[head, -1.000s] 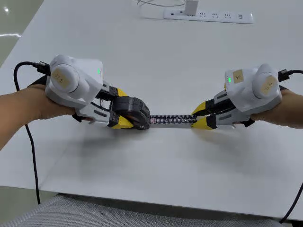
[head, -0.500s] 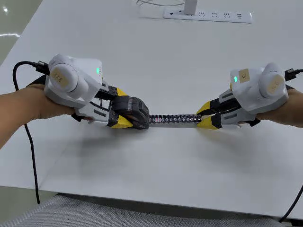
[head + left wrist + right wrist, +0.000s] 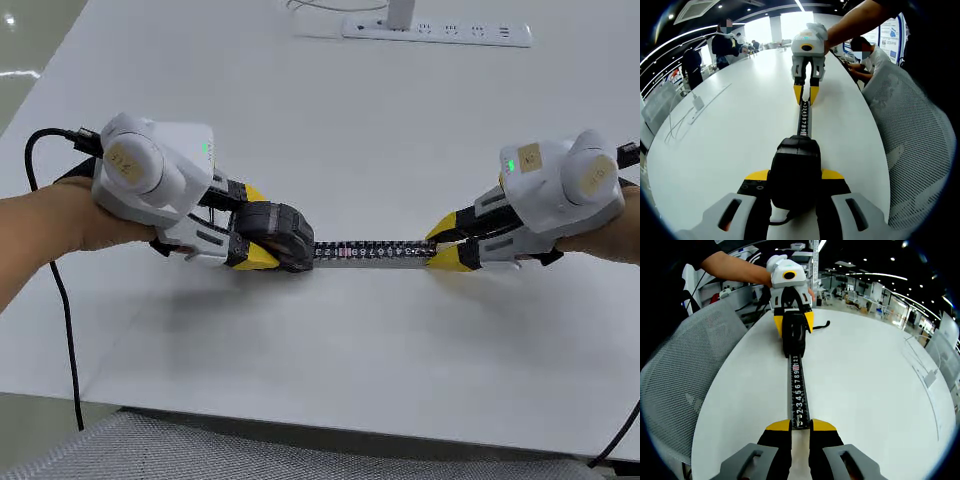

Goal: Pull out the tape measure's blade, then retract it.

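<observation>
head view: the left gripper, held in a hand at the left of the white table, is clenched on the black case of the tape measure, one yellow-tipped jaw on either side of the case. the blade, black with pale numerals, runs out of the case straight to the right gripper, whose jaws are closed on its far end. the blade lies low over the table; whether it touches the top cannot be told. a black cable trails from the left gripper over the near edge. a white power strip lies at the far edge, well apart from both grippers. a grey mesh chair shows below the near edge.

left gripper view: the left gripper rises from the bottom with the tape measure clamped between its jaws, the case resting on or just above the table. the blade leaves the front of the case and runs straight ahead to the right gripper, which pinches its tip. the chair stands at the right; people are at the far end of the room.

right gripper view: the right gripper has its two yellow tips drawn together on the end of the blade. the numerals run away from the tips toward the tape measure, held by the left gripper ahead. the chair stands at the left of the table.
</observation>
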`<move>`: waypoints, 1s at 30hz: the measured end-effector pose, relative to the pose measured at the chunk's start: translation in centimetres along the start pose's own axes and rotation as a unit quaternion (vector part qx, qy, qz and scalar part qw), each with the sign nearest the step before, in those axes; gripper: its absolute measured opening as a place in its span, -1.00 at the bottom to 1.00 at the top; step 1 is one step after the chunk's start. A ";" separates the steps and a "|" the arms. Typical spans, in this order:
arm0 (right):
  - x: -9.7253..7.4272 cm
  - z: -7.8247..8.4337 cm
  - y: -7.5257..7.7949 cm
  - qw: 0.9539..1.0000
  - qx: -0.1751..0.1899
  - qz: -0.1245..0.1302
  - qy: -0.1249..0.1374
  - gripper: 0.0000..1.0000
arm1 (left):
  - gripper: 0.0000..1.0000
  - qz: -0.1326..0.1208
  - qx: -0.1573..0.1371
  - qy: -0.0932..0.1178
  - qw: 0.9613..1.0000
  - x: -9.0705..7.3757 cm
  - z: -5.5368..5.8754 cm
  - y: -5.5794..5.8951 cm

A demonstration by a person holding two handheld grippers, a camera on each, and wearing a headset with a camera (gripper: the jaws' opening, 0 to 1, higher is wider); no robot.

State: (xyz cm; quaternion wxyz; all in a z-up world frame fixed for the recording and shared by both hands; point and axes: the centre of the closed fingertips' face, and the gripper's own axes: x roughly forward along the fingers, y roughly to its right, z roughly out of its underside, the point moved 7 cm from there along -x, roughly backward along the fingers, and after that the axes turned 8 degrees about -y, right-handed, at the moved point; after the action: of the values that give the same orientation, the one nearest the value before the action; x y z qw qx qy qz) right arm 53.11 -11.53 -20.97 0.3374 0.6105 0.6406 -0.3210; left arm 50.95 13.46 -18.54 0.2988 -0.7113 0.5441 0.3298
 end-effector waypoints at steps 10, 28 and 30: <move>-0.7 0.7 0.1 1.000 0.001 0.000 -0.003 -0.84 | -0.43 -0.001 -0.001 0.002 1.000 0.0 0.0 0.0; -1.6 2.3 0.1 1.000 0.013 0.006 -0.008 -0.84 | -0.43 -0.001 0.001 0.000 1.000 -0.1 0.0 0.1; -1.7 2.5 0.1 1.000 0.014 0.007 -0.009 -0.84 | -0.43 -0.001 0.000 0.001 1.000 -0.1 0.0 0.1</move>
State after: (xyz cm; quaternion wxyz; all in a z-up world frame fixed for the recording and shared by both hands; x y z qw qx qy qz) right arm 53.40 -14.56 -21.03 0.3371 0.6166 0.6285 -0.3334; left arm 50.84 13.51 -18.49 0.2986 -0.7120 0.5438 0.3289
